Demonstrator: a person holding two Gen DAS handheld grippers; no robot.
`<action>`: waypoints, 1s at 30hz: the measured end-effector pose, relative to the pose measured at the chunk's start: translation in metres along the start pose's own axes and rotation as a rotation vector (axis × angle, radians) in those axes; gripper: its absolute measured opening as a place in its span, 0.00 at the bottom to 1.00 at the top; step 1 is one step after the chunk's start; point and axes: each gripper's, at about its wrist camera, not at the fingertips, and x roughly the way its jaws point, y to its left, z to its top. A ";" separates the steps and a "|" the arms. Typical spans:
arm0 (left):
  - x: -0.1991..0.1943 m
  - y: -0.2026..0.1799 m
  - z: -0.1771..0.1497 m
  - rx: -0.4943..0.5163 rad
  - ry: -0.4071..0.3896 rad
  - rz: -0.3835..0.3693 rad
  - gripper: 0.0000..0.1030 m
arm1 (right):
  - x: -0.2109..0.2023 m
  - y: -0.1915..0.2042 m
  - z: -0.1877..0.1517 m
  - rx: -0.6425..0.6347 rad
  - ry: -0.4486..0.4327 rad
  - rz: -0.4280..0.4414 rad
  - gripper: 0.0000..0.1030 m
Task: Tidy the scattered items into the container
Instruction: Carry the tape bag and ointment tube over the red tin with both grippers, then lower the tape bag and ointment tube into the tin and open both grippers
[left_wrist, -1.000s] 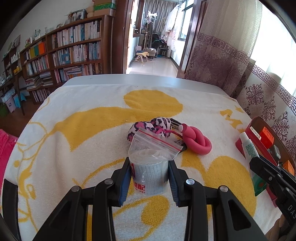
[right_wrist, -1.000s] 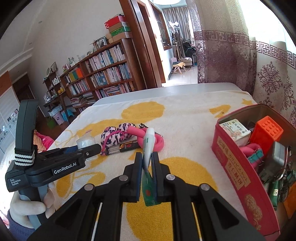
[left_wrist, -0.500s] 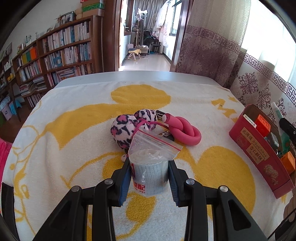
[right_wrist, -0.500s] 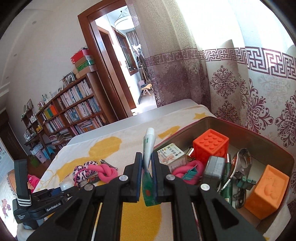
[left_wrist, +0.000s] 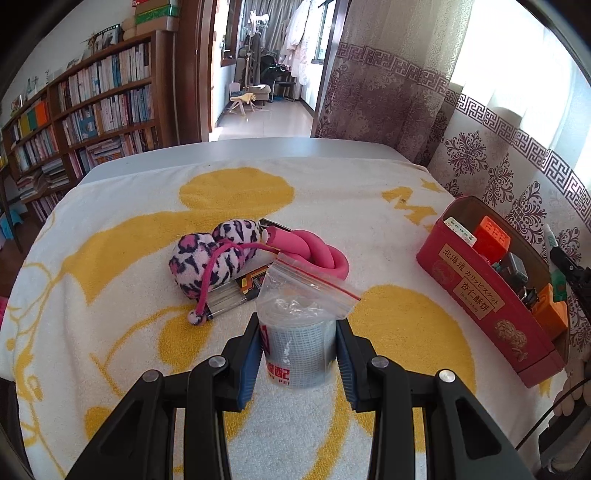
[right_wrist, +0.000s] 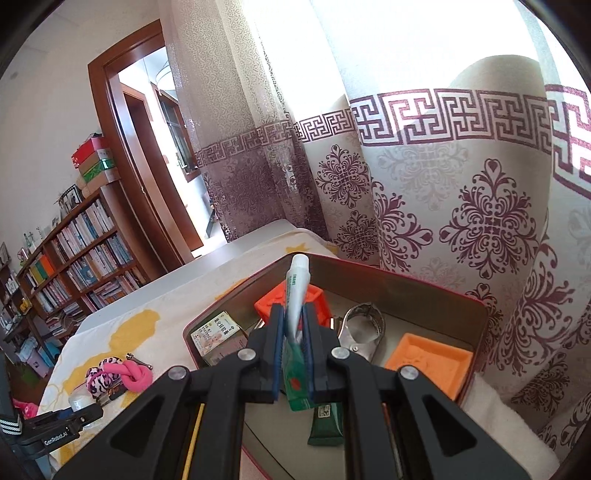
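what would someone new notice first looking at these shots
Probably the right hand-held gripper, shut on a white and green tube held over the open red tin, which already holds orange blocks and other items. Next, the left hand-held gripper clamps a bagged roll above the yellow-patterned towel, where a leopard-print plush and a knotted pink foam rod lie together.

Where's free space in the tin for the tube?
Inside the red tin, bare floor shows near the front, just beyond the dark green tube lying there, below the toothpaste tube in the right gripper. Crowded: orange block right, metal clip and orange brick behind.
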 end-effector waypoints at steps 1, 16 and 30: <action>-0.002 -0.007 0.002 0.015 -0.005 -0.002 0.38 | 0.001 -0.003 0.000 0.008 0.006 -0.006 0.10; 0.000 -0.131 0.047 0.211 -0.049 -0.141 0.38 | -0.006 -0.009 0.000 0.033 -0.015 -0.077 0.10; 0.033 -0.188 0.064 0.229 -0.017 -0.249 0.38 | -0.017 -0.020 0.003 0.102 -0.053 -0.095 0.13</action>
